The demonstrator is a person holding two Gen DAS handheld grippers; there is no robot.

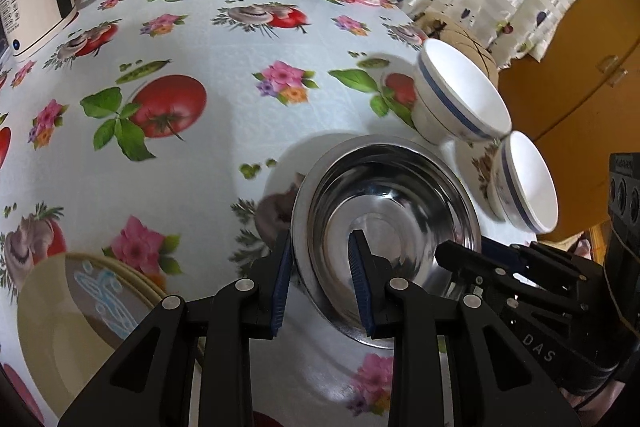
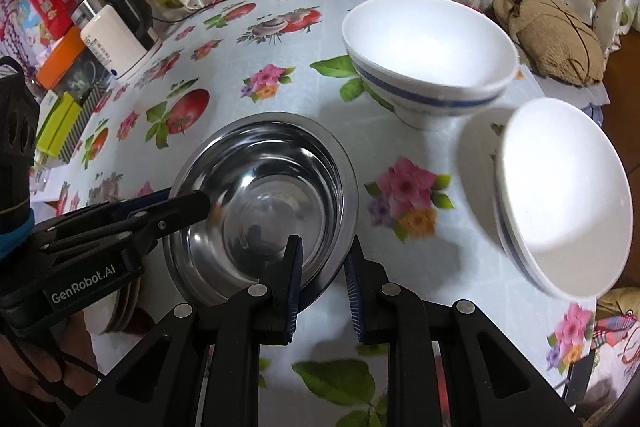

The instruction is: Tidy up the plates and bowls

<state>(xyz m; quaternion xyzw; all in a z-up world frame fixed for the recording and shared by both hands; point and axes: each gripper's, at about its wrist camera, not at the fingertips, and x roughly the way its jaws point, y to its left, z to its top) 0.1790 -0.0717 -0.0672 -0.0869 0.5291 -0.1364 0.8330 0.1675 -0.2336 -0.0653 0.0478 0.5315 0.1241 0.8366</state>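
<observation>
left gripper (image 1: 320, 279) jaws straddling, apparently pinching, the steel bowl (image 1: 384, 223) rim | right gripper (image 2: 322, 283) jaws doing likewise opposite | we are steadying it two-handed on the counter (image 1: 192, 155), beside the white bowls (image 2: 430, 55)

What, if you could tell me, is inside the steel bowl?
The steel bowl holds no food or dish, only reflections; one finger of each gripper reaches over its rim. What lies beneath it is covered.

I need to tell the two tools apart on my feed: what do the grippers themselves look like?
Both are matte black plastic with silver pivot pins and ribbed blue pads on the fingers. The left gripper carries white "GenRobot.AI" lettering and a blue band on its body. The right gripper shows white "DAS" lettering on its side.
</observation>
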